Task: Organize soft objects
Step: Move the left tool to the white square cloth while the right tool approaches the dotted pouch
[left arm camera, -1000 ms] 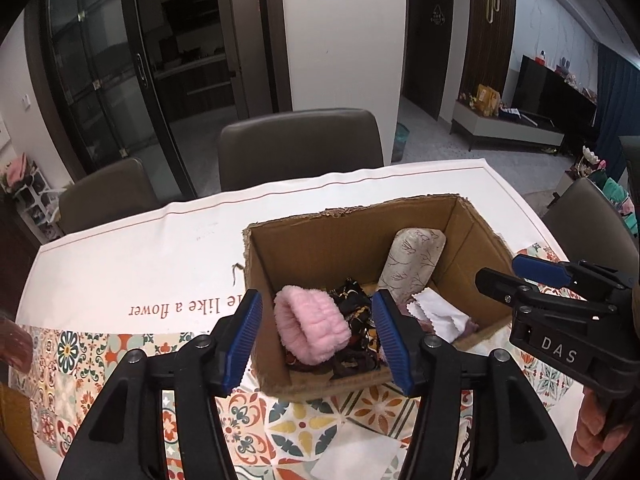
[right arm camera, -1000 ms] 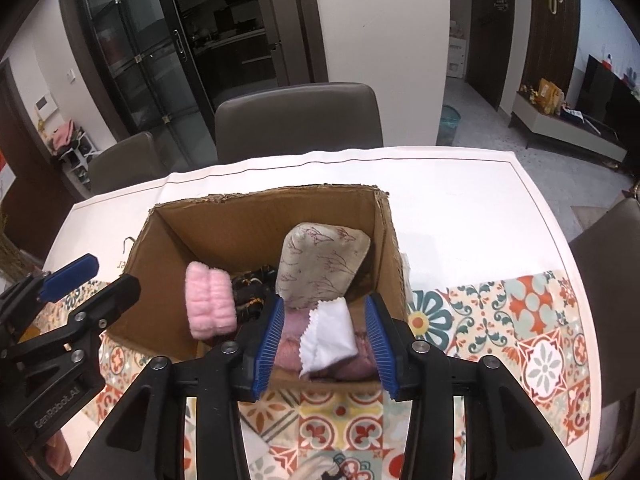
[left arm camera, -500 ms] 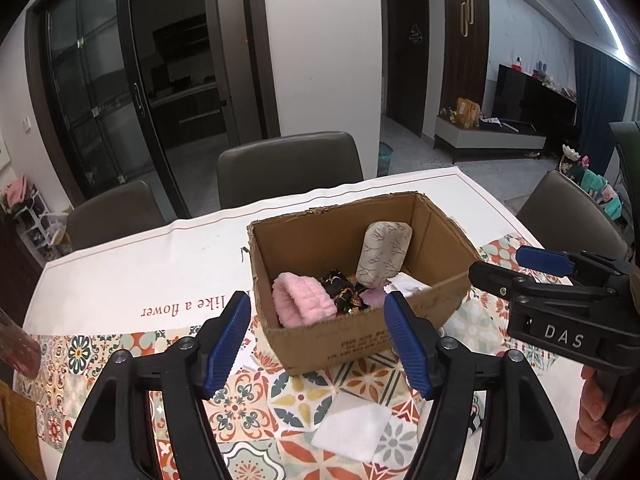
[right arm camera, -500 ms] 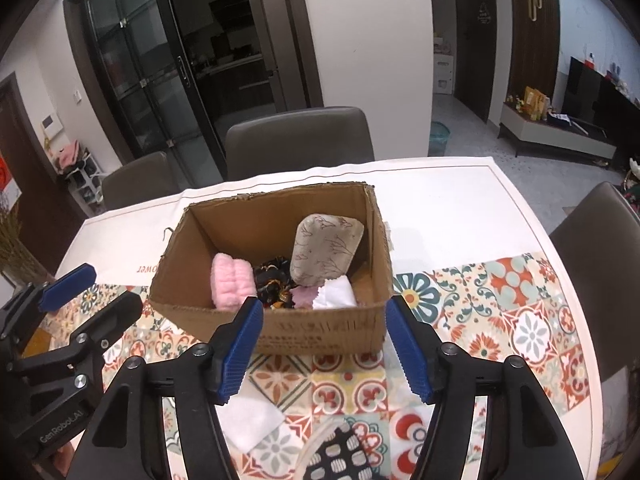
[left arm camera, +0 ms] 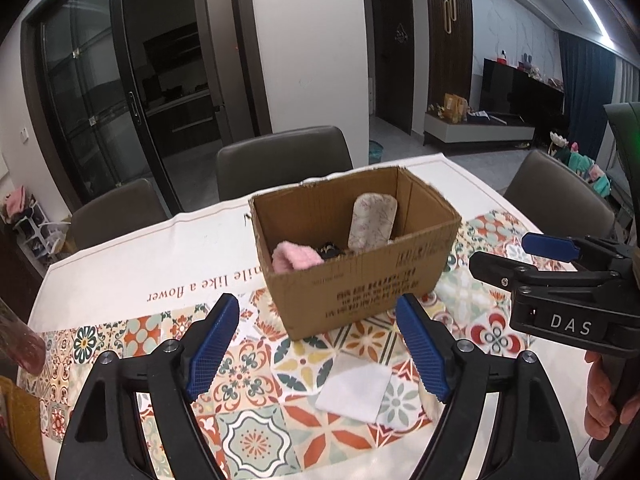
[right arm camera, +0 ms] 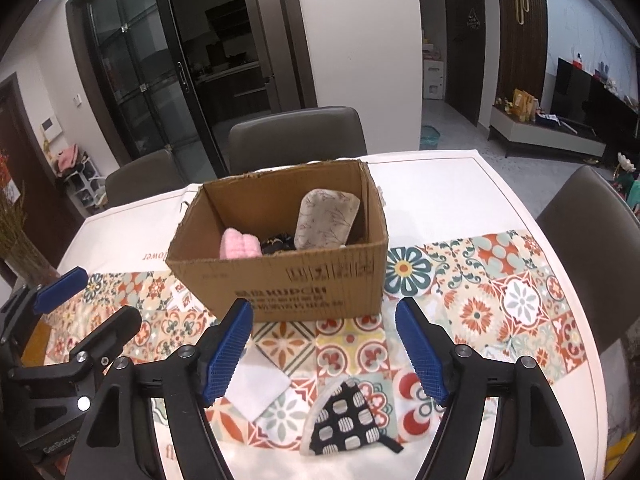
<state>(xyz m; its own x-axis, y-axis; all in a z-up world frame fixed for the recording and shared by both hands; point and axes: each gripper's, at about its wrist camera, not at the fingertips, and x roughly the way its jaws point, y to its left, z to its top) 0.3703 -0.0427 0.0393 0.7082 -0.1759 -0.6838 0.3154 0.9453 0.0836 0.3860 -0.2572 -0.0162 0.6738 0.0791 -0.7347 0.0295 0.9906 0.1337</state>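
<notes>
— Where did the soft things sit?
— Most lay in the cardboard box (right arm camera: 280, 280) mid-tabletop: a pink fluffy band (right arm camera: 239, 243) and a beige pouch (right arm camera: 326, 220). A white cloth (right arm camera: 260, 384) and a black-and-white pouch (right arm camera: 344, 416) lay near the tabletop's front edge.
— And the grippers?
— The left gripper (left arm camera: 318, 356) and right gripper (right arm camera: 324, 356) were both opening, fingers apart, nothing between them.
</notes>
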